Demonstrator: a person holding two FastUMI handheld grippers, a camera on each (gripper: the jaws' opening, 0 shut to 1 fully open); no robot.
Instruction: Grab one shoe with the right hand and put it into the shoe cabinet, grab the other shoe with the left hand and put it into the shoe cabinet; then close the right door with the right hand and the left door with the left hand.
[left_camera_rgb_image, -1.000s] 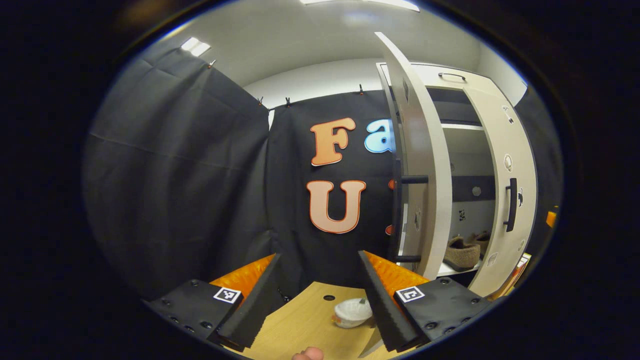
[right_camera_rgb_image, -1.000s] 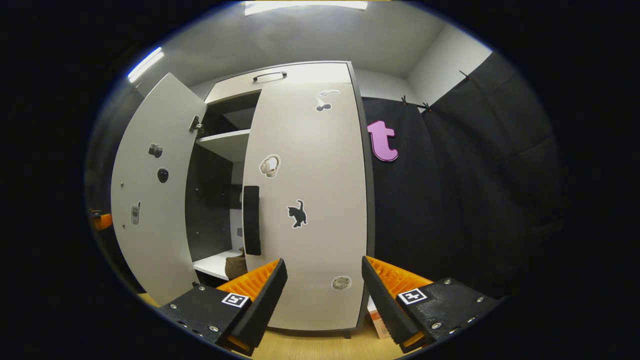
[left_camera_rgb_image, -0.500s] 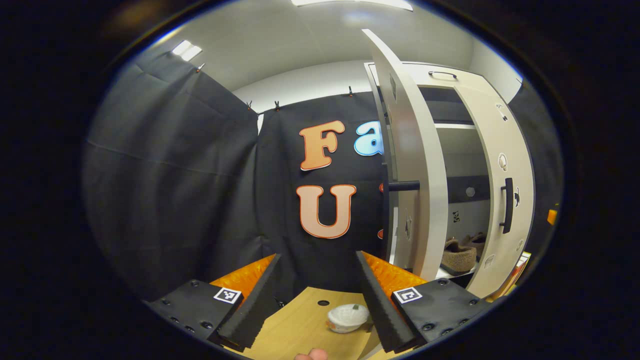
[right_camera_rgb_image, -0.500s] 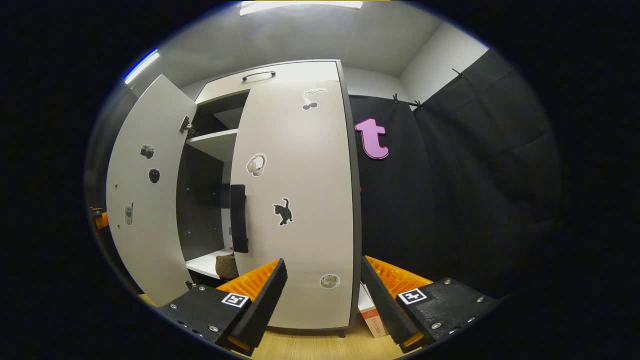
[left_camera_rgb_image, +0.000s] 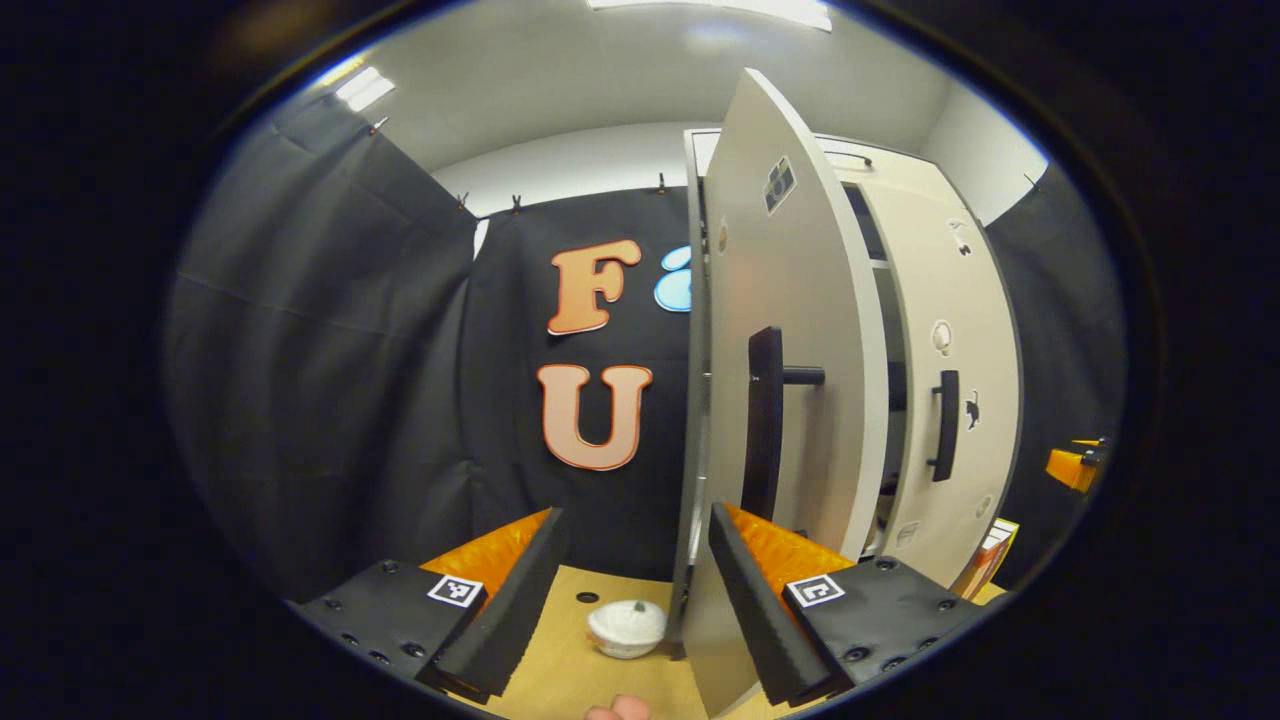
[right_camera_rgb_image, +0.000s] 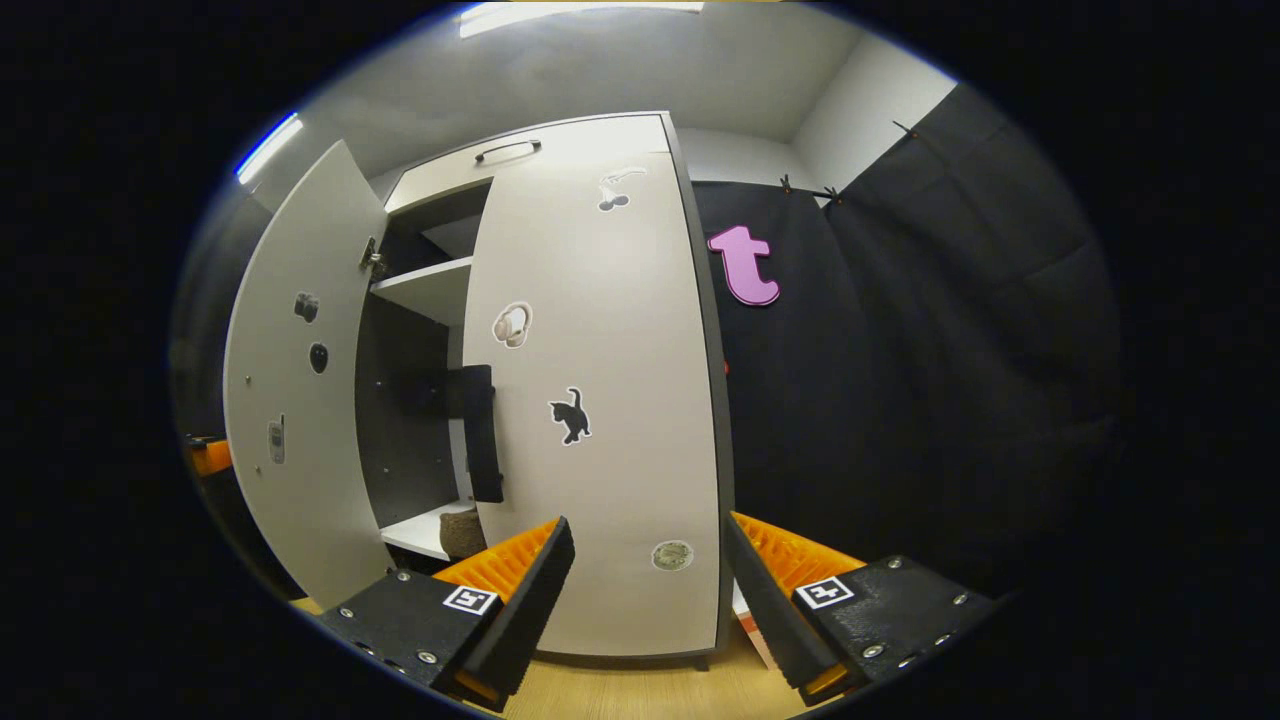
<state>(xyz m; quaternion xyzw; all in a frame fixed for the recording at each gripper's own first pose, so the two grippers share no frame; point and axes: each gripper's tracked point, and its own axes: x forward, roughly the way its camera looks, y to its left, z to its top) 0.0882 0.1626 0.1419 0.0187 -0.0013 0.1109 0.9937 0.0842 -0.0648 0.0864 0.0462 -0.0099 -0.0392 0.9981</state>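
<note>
**Booth floor, cabinet with one door shut and one ajar**

Underfoot I see pale wood-grain flooring (left_camera_rgb_image: 610, 675), smooth, with a small dark hole in it near the back cloth. Black cloth (left_camera_rgb_image: 340, 380) hangs in soft creases on the booth's walls, clipped along its top edge; above it run a white wall and a ceiling with strip lights.

Shoe cabinet (right_camera_rgb_image: 560, 160): tall, matte off-white panels, dark interior, a slim bar handle on its top section. Right door (right_camera_rgb_image: 610, 400) lies flat against the frame, shut, with small stickers on its face and a straight black handle (right_camera_rgb_image: 482, 435) at its free edge. Left door (left_camera_rgb_image: 790, 330) stands partly open, angled across my left gripper view; its black bar handle (left_camera_rgb_image: 765, 425) stands off the panel on a short post. Through the gap in the right gripper view I see a white shelf and, on the lower white board, the rounded end of one brown, fuzzy shoe (right_camera_rgb_image: 462, 533). The second shoe I cannot make out.

Left gripper (left_camera_rgb_image: 630, 570): jaws spread wide, nothing between them; its right-hand finger sits just in front of the left door's lower edge, contact uncertain. Right gripper (right_camera_rgb_image: 650, 590): jaws wide apart, empty, facing the shut right door.

A small white ribbed bowl-like object (left_camera_rgb_image: 627, 628) rests on the floor beside the left door's foot. An orange-and-white box (left_camera_rgb_image: 985, 555) stands right of the cabinet.
</note>
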